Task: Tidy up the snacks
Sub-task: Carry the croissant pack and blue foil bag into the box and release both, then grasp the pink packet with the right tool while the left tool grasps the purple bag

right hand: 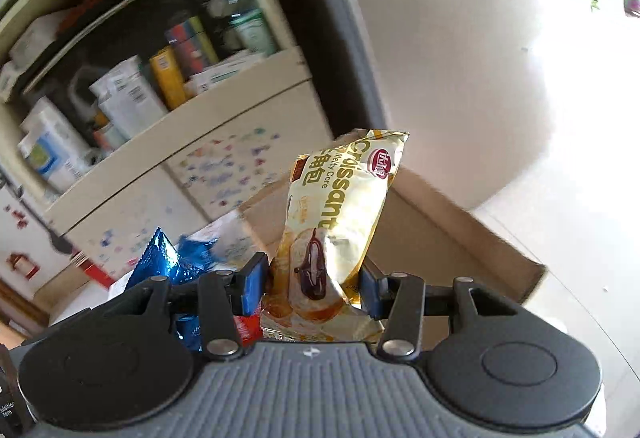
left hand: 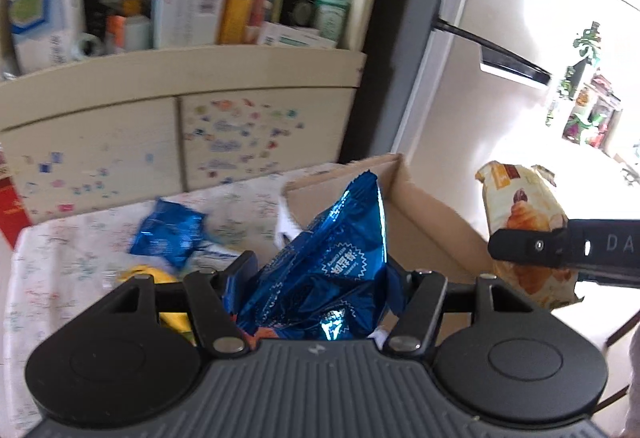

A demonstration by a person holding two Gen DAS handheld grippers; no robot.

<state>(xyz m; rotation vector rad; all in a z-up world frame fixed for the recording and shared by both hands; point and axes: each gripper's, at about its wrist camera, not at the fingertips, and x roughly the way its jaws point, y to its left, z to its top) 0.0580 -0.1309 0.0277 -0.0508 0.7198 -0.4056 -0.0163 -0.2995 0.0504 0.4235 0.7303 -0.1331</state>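
A cream cabinet with sticker-covered doors (left hand: 240,134) and an open shelf crowded with boxes and bottles (left hand: 180,10) stands behind a table under a white scribbled cloth (left hand: 80,266). On the cloth at far left lies a crumpled blue foil snack packet (left hand: 170,236), with a yellow packet (left hand: 150,274) just near of it. The left gripper (left hand: 320,278) is closed on a shiny blue foil snack bag (left hand: 332,266), held upright in front of an open brown cardboard box (left hand: 424,222). To the right, the right gripper (right hand: 310,284) is clamped on a cream-and-gold croissant packet (right hand: 340,214), also upright, near the same box (right hand: 460,238).
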